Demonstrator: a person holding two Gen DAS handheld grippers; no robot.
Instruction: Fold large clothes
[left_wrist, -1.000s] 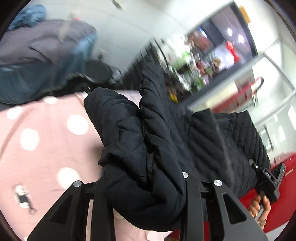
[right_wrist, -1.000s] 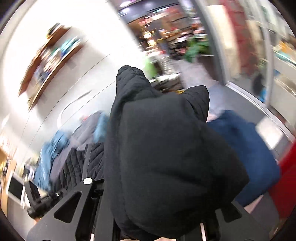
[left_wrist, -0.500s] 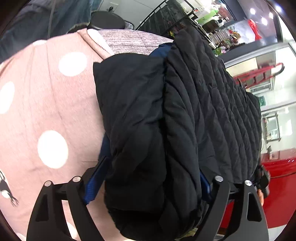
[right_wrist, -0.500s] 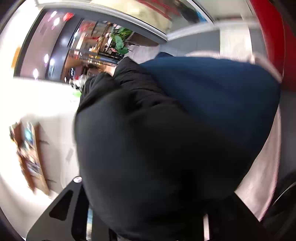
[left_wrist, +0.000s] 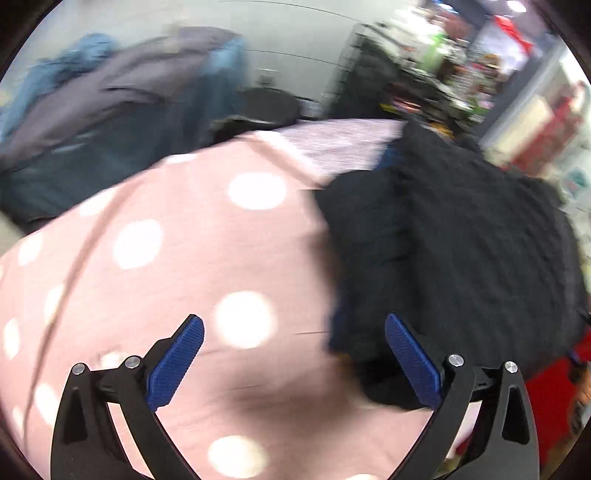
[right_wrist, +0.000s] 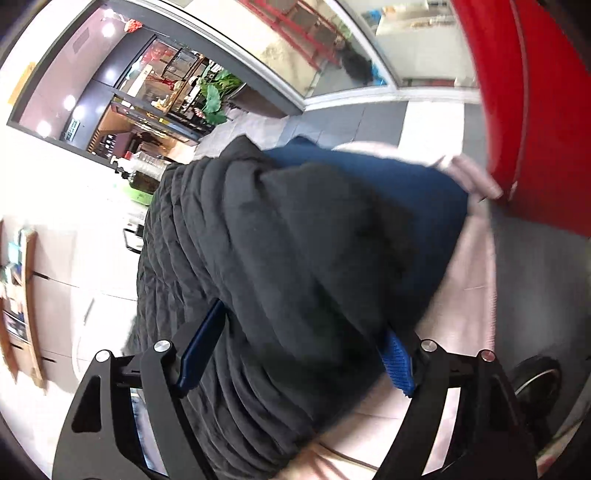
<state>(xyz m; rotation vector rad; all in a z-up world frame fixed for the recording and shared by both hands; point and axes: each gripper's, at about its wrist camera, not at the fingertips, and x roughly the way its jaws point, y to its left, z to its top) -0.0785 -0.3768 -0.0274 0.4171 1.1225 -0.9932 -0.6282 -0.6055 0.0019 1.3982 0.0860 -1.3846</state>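
Release step of fold; black quilted jacket (left_wrist: 454, 251) lies bundled on pink polka-dot cover (left_wrist: 155, 258), over blue garment (right_wrist: 388, 184); left gripper (left_wrist: 293, 360) fingers opening wide, nothing between; right gripper (right_wrist: 295, 358) fingers opening, jacket between, seemingly unpinched; next likely withdraw clear, smooth bundle; shop clutter, red panel (right_wrist: 535, 110) around.

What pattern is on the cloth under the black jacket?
Pink cloth with white polka dots, clearest in the left wrist view.
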